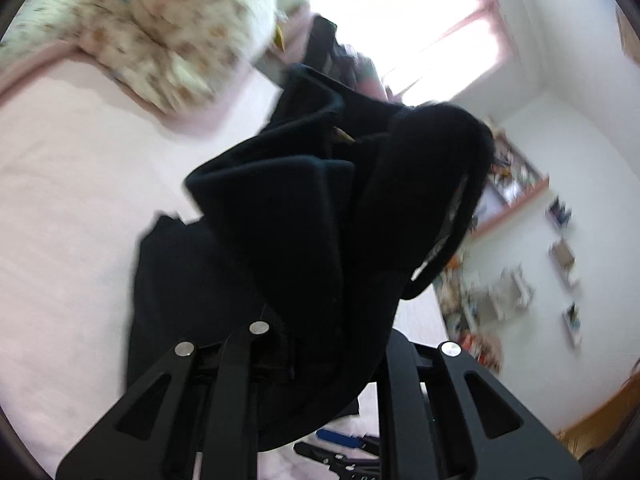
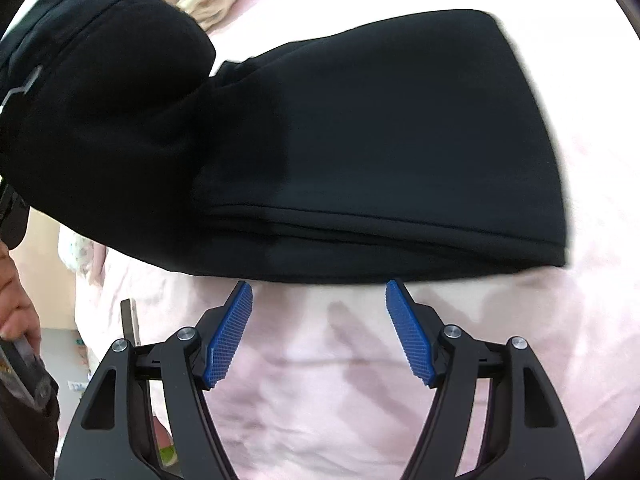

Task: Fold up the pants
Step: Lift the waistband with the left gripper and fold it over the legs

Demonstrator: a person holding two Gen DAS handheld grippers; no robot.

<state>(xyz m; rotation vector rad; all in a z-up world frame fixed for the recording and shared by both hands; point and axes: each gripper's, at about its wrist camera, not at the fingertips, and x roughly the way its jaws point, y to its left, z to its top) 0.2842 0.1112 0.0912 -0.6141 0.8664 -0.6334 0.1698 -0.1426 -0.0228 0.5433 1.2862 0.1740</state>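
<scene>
The black pants (image 2: 380,152) lie partly folded on a pink bed sheet (image 2: 340,380). One end of them is lifted in a bunch at the left of the right wrist view. In the left wrist view the same black pants (image 1: 320,220) hang bunched over my left gripper (image 1: 320,332); cloth covers its fingertips and it is shut on the fabric. My right gripper (image 2: 318,292) is open and empty, its blue pads (image 2: 230,340) just short of the folded edge of the pants.
A floral pillow (image 1: 168,32) lies at the head of the bed. A bright window (image 1: 400,20) and wall shelves (image 1: 516,188) are beyond. The person's hand (image 2: 16,300) shows at the left edge of the right wrist view.
</scene>
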